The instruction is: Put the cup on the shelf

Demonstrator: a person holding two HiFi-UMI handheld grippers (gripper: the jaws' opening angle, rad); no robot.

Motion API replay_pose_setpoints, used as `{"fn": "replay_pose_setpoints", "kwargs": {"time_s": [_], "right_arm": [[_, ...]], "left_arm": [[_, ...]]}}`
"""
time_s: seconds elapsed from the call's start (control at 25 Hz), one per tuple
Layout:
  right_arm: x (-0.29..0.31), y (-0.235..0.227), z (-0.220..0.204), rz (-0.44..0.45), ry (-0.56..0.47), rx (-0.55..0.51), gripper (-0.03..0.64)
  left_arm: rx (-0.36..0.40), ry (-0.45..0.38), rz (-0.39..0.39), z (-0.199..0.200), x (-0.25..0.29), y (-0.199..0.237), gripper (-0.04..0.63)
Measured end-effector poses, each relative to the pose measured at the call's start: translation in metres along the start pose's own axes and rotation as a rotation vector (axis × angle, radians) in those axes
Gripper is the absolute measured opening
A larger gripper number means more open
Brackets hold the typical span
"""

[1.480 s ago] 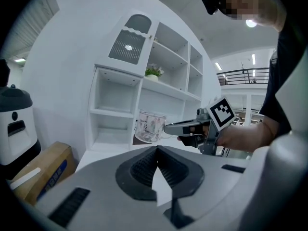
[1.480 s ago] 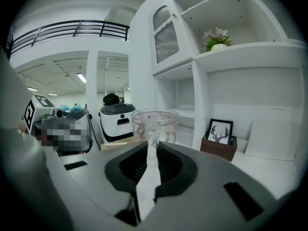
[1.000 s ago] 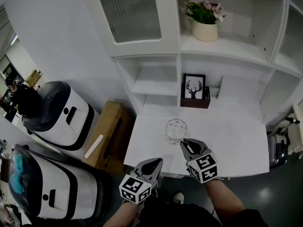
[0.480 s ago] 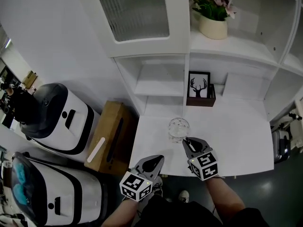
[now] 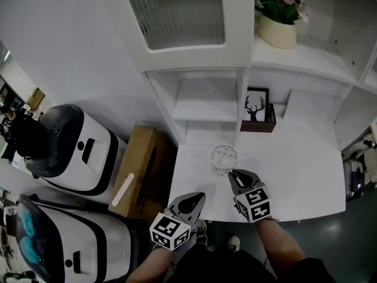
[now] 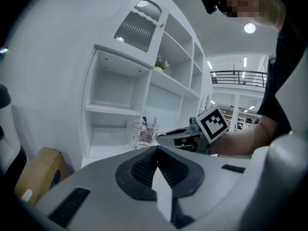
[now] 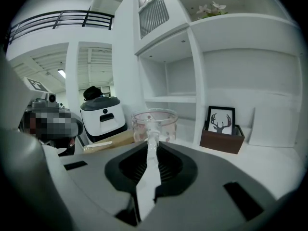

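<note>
The cup (image 5: 224,158) is clear glass with a faint pattern and sits low over the white counter (image 5: 294,170); whether it rests on it I cannot tell. My right gripper (image 5: 234,174) is shut on its clear handle, seen between the jaws in the right gripper view, with the cup (image 7: 155,124) just beyond my right gripper (image 7: 153,143). My left gripper (image 5: 197,196) is shut and empty, below and left of the cup at the counter's front edge. In the left gripper view the cup (image 6: 143,134) is ahead of my left gripper (image 6: 156,150). The white shelf (image 5: 206,108) stands open behind.
A framed deer picture (image 5: 257,109) in a brown holder stands at the back of the counter. A potted plant (image 5: 280,31) is on the upper shelf. A cardboard box (image 5: 141,170) and two white machines (image 5: 76,152) stand on the floor to the left.
Both grippers have moved a little forward toward the shelf unit, the right one still carrying the cup. The head view has shifted, so the shelf sits further right.
</note>
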State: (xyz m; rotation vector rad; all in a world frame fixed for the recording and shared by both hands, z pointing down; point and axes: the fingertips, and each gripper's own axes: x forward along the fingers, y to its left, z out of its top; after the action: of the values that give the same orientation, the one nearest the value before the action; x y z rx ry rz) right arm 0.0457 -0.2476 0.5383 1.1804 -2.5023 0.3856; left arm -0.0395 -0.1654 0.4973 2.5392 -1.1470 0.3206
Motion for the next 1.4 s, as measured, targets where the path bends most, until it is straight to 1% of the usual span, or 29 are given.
{"fn": "replay_pose_setpoints", "kwargs": {"time_s": [0.36, 0.88, 1.4], "right_arm": [[0.036, -0.009, -0.005, -0.043, 0.030, 0.013, 0.028], [0.093, -0.025, -0.016, -0.110, 0.047, 0.041, 0.028], [0.148, -0.047, -0.037, -0.197, 0.093, 0.072, 0.028]], "left_arm": [[-0.012, 0.004, -0.023, -0.003, 0.010, 0.034, 0.005], [-0.020, 0.018, -0.085, -0.008, 0.029, 0.070, 0.005], [-0.034, 0.051, -0.110, -0.023, 0.025, 0.105, 0.005]]}}
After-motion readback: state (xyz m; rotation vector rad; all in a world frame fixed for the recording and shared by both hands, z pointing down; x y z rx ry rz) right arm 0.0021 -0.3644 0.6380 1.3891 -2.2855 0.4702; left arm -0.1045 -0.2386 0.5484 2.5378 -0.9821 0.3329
